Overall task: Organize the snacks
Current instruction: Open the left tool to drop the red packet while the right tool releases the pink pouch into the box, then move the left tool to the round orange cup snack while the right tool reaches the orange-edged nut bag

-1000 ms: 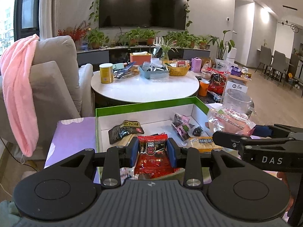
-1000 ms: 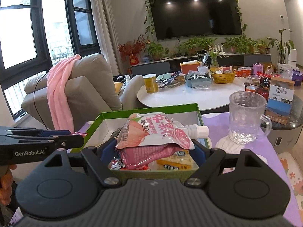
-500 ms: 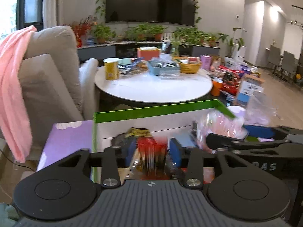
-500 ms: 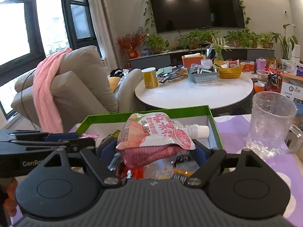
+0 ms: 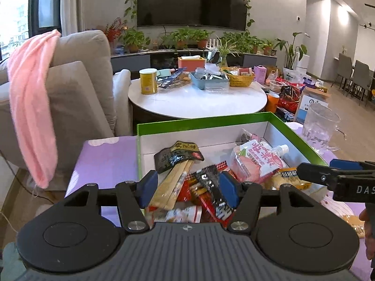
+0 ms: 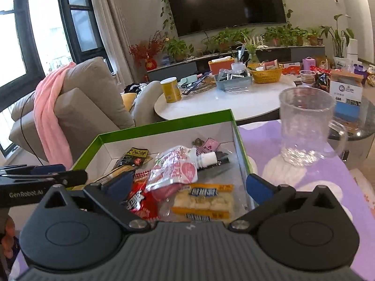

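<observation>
A: Where did the snacks sit at that point?

B: Inside the green-rimmed white cardboard box (image 5: 211, 119). The left gripper (image 5: 187, 185) had just been opening its jaws. They stood wide, and the red foil snack packet (image 5: 211, 194) lay loose between them on the pile, apparently let go

A: And the other one?

B: The right gripper (image 6: 188, 183) was spread wide too, gripping nothing. The pink-and-white spouted pouch (image 6: 174, 171) rested in the box ahead of it, above a clear yellow-banded cracker pack (image 6: 204, 199)

A: So how should the release have been finished?

B: By my reading, lifting both tools straight up before swinging away, so no pad dragged a wrapper back out

A: Any edges to mind?

B: The box's near wall sat right under both sets of fingers, and the right pad hung over its right rim. The clear glass mug (image 6: 307, 126) stood near on the right, on the purple tablecloth (image 5: 105, 159). The two tools were close side by side, and the open room was upward and back
</observation>
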A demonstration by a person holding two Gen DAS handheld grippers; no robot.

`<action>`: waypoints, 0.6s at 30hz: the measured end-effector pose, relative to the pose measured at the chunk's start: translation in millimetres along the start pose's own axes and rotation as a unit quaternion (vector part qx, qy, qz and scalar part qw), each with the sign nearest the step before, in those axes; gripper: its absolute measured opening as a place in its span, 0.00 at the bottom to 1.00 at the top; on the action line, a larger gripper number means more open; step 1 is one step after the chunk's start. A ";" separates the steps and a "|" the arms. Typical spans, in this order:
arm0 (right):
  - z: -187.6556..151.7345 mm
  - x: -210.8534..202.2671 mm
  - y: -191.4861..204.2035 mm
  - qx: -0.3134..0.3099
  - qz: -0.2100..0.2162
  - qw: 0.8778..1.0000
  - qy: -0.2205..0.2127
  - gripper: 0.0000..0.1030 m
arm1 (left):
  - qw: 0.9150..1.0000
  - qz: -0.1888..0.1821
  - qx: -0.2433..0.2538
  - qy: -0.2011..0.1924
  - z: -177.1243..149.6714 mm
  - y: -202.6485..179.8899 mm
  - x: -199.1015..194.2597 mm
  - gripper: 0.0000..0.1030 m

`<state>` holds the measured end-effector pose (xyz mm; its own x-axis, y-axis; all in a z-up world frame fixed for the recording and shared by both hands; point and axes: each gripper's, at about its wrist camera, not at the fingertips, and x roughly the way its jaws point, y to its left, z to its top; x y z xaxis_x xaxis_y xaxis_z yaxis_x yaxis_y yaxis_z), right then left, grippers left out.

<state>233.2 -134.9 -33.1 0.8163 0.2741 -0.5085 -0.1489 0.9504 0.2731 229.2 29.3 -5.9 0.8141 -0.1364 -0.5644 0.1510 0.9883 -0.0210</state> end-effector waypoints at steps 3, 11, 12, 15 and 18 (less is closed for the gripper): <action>-4.1 -10.6 1.2 -0.001 -0.003 1.000 0.005 0.59 | 1.000 0.007 -0.004 0.001 -5.6 2.6 -14.0 0.54; -17.9 -34.7 9.0 -0.023 0.000 1.000 0.019 0.59 | 1.000 -0.003 -0.008 0.016 -31.0 3.8 -41.4 0.54; -19.4 -36.2 9.2 -0.026 -0.001 0.999 0.021 0.59 | 1.000 -0.007 -0.008 0.020 -35.1 3.3 -42.9 0.54; -27.7 -42.8 8.6 -0.030 -0.005 0.999 0.029 0.59 | 0.999 -0.008 -0.012 0.032 -45.5 1.4 -45.4 0.54; -37.1 -47.5 6.4 -0.031 -0.008 0.999 0.040 0.59 | 0.999 -0.015 -0.012 0.042 -56.7 -0.5 -48.6 0.54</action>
<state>172.8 -136.4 -37.5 0.7725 0.2678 -0.5757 -0.1732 0.9612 0.2148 157.8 39.3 -25.3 0.7595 -0.1598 -0.6306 0.1592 0.9855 -0.0581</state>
